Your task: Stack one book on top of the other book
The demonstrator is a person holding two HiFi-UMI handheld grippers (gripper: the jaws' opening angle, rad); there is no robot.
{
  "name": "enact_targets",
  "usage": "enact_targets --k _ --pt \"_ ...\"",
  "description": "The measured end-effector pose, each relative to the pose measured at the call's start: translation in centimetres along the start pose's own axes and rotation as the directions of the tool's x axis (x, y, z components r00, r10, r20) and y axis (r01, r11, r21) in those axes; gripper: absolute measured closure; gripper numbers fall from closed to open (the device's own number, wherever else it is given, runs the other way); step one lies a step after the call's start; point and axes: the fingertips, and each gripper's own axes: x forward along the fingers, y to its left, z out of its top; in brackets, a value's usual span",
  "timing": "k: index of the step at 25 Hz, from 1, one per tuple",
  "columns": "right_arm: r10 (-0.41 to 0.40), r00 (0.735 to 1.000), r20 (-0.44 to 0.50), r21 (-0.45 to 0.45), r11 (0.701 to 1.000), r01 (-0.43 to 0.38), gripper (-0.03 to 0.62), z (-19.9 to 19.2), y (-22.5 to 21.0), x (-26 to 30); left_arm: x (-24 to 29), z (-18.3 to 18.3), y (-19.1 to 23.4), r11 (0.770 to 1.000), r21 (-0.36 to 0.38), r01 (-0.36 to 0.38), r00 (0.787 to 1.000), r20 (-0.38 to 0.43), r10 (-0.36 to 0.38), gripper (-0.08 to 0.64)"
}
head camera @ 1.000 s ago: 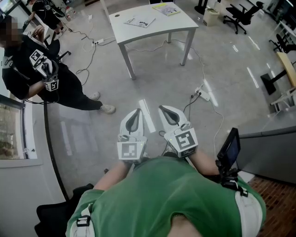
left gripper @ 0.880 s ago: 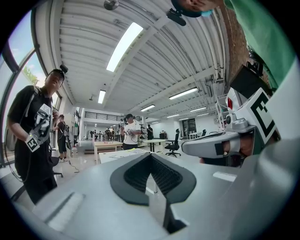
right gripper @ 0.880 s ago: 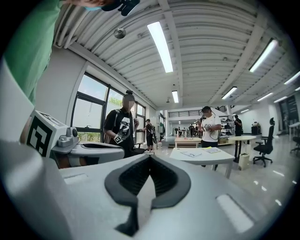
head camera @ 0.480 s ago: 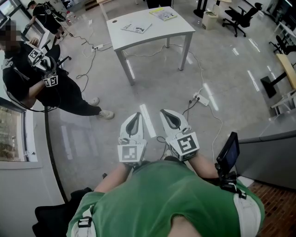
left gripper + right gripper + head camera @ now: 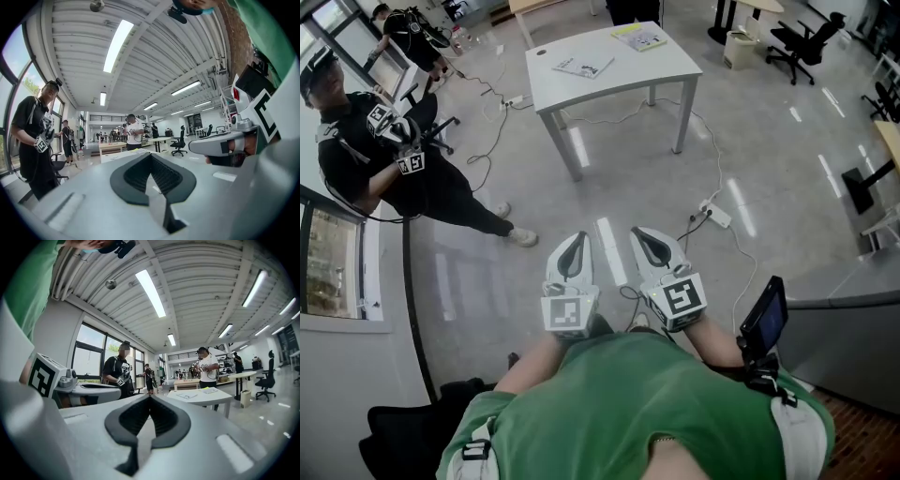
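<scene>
Books sit apart on the white table (image 5: 642,73): a pale book (image 5: 584,67) near its left edge, a yellow book (image 5: 639,38) at its far corner. The table is far straight ahead of the left gripper (image 5: 575,240) and right gripper (image 5: 641,234). Both are squeezed closed, holding nothing.

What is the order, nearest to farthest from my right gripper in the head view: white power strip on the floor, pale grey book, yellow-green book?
From the right gripper:
1. The white power strip, on the floor ahead, to its right.
2. The pale grey book, on the white table, left of middle.
3. The yellow-green book, at the table's far edge.
</scene>
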Motion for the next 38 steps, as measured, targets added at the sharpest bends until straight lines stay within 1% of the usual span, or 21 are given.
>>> enact_targets --k 5,10,15,23,29,34,38 --pt "-0.014 1.000 0.006 0.016 1.000 0.014 0.589 -0.1 -1.8 0.5 1.9 -0.3 -0.2 1.000 0.026 -0.002 1.000 -0.021 0.002 0.555" --pt "-0.035 0.999 0.004 0.005 0.999 0.035 0.589 -0.3 -3.0 0.9 3.7 -0.4 -0.5 1.000 0.014 0.017 1.000 -0.011 -0.017 0.555" --pt "-0.061 0.998 -0.007 -0.020 0.998 0.061 0.589 -0.5 -4.3 3.4 6.5 -0.8 1.0 0.999 0.007 0.045 0.999 0.008 -0.046 0.555" --pt "-0.079 0.997 -0.007 -0.065 0.995 0.079 0.589 1.4 -5.8 10.3 11.7 0.4 5.7 0.997 -0.013 0.082 0.995 0.059 -0.082 0.555" --pt "-0.105 0.995 -0.002 -0.081 0.991 0.104 0.589 2.0 -6.2 15.9 15.0 0.1 10.1 0.992 -0.029 0.119 0.990 0.079 -0.116 0.555" --pt "-0.110 0.994 0.008 -0.087 0.990 0.110 0.589 2.6 -6.2 20.7 17.2 0.2 13.9 0.992 -0.024 0.123 0.989 0.089 -0.121 0.555" --pt "-0.122 0.992 0.024 -0.088 0.988 0.123 0.589 3.2 -6.4 23.4 18.7 0.1 16.1 0.992 -0.041 0.123 0.989 0.091 -0.119 0.555"
